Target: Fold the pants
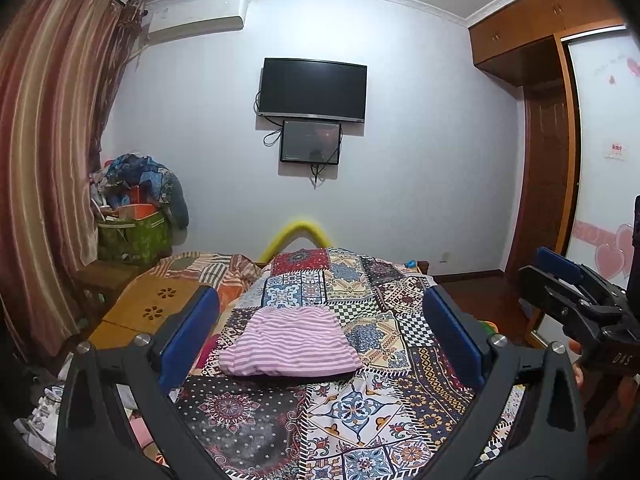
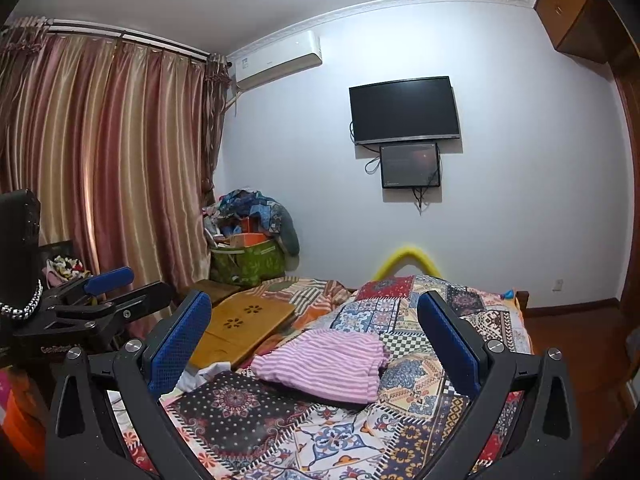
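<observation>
The pants are a folded pink-and-white striped bundle lying on the patchwork bedspread. My left gripper hovers open above the near part of the bed, short of the bundle, with nothing between its blue pads. In the right wrist view the pants lie ahead and slightly left, their near edge a little rumpled. My right gripper is also open and empty, held back from the fabric. Each gripper shows in the other's view, at the right edge and at the left edge.
A wooden lap table lies on the bed to the left of the pants. Behind it a green bag heaped with clothes stands by the striped curtain. A TV hangs on the far wall. A wardrobe stands on the right.
</observation>
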The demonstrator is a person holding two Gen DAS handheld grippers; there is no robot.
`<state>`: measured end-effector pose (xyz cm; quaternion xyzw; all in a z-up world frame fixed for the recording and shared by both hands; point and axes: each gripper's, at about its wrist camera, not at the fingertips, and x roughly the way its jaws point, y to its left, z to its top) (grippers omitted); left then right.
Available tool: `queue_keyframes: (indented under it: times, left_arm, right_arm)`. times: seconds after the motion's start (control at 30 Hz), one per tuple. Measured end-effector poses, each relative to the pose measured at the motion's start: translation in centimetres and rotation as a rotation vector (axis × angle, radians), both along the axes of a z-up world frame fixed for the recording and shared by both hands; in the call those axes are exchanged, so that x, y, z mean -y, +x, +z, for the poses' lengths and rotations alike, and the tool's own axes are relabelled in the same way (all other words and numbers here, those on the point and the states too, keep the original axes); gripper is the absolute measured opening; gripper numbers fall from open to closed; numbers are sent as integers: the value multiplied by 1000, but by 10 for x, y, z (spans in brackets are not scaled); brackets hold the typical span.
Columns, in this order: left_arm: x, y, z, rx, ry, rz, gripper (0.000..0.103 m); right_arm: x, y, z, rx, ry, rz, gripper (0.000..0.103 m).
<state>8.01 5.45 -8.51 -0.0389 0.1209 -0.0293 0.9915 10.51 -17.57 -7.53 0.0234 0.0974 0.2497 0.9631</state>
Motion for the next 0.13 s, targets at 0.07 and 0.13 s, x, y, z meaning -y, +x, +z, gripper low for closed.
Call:
queue_keyframes:
  times: [0.07, 0.13]
  left_arm:
    - [0, 0, 0, 0, 0, -2, 103]
    - [0, 1, 0, -1, -1, -3, 103]
  right_arm:
    - [0, 0, 0, -1, 1, 0, 103]
    - [0, 0, 0, -1, 0, 0, 103]
